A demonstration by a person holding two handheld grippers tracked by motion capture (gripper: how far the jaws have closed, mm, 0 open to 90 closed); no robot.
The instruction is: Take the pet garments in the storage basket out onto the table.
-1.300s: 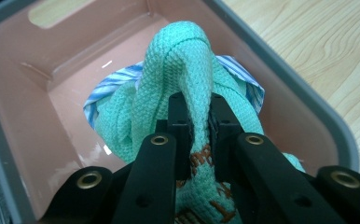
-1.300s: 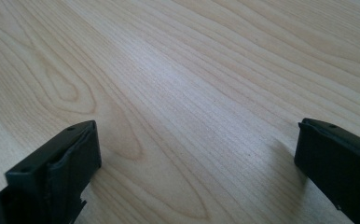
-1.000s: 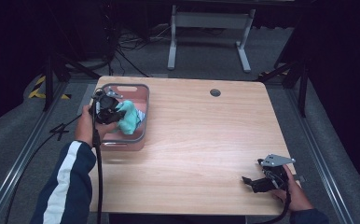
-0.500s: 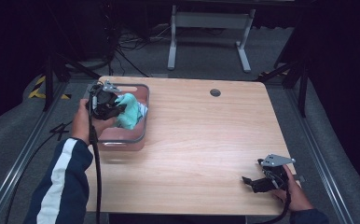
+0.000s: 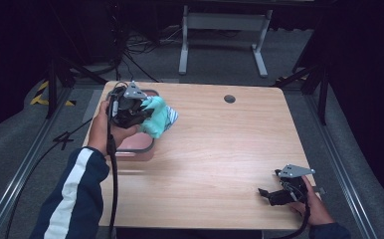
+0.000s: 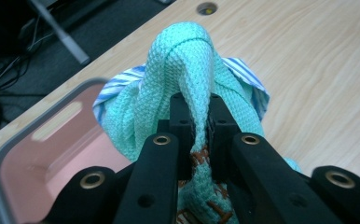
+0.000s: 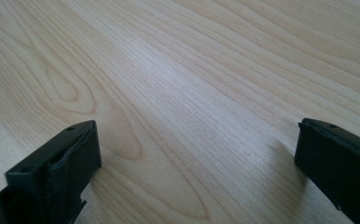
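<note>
While your left tongs (image 5: 139, 113) are clamped on a fold of the mint-green knitted cloth (image 5: 156, 119), the bundle hangs in the air over the far-left corner of the surface (image 5: 220, 149), above the right rim of the pink bin (image 5: 136, 147) and partly out past it. A blue-striped cloth (image 5: 171, 115) is caught up in the same bundle.

Key relation: the bundle sits straight ahead of the left tongs, its long axis running along the jaws and away from you, and the bare wood lies to its right, toward the middle. Any set-down goes that way, I judge. Your left hand (image 5: 100, 130) is the only one near it; your right tongs (image 5: 268, 195) rest well apart at the near-right corner, jaws wide and empty.

View differences: the left gripper view shows the pinch itself, jaws closed tight on a raised ridge of the mint-green knitted cloth (image 6: 187, 84), with a brown stitched patch (image 6: 201, 161) just below the pads, the blue-striped cloth (image 6: 243, 74) wrapped behind, and the pink bin (image 6: 38, 154) looking empty inside. The high view gives the bundle's place against the bin rim. The right gripper view shows bare wood grain (image 7: 178, 93) between the spread jaws.
</note>
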